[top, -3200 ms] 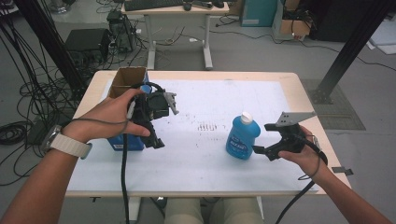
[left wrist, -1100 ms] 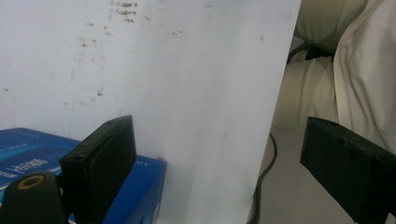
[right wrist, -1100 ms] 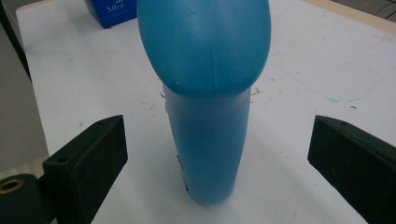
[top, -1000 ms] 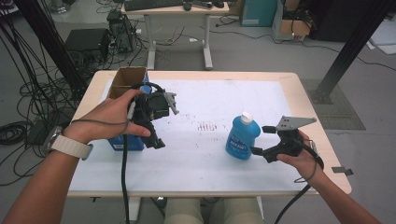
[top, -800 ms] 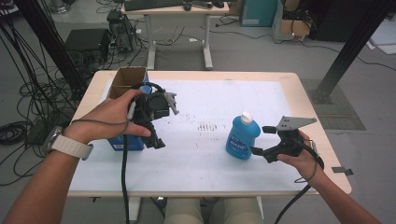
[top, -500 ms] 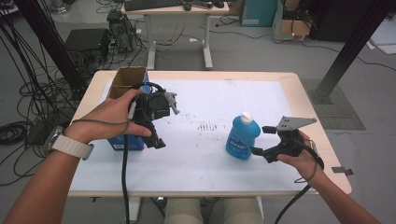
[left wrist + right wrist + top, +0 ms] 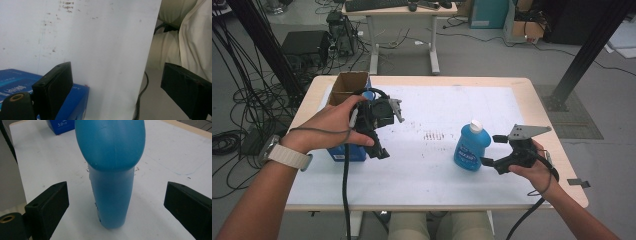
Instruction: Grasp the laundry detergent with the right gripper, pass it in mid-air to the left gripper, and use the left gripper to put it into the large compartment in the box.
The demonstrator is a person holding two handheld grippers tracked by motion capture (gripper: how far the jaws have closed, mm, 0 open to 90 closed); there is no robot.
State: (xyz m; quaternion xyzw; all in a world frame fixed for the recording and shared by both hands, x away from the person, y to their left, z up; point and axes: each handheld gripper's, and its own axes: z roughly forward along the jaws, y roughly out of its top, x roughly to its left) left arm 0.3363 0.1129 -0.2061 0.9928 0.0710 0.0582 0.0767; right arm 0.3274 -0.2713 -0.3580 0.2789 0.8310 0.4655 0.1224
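Standing upright near the worktop's (image 7: pixel 422 187) right edge, the blue bottle (image 7: pixel 471 147) sits between the wide-open right claw (image 7: pixel 492 150), untouched. The left claw (image 7: pixel 379 145) gapes empty over the blue box (image 7: pixel 346 152).

Bottle (image 7: pixel 471 148) upright on the table (image 7: pixel 427 172), box (image 7: pixel 348 88) well apart to its left, right gripper (image 7: pixel 490 150) just right.

A blue box (image 7: pixel 60 125) at the table's far corner carries the white figure "5.0". The blue bottle's (image 7: pixel 471 148) label is too blurred to read.
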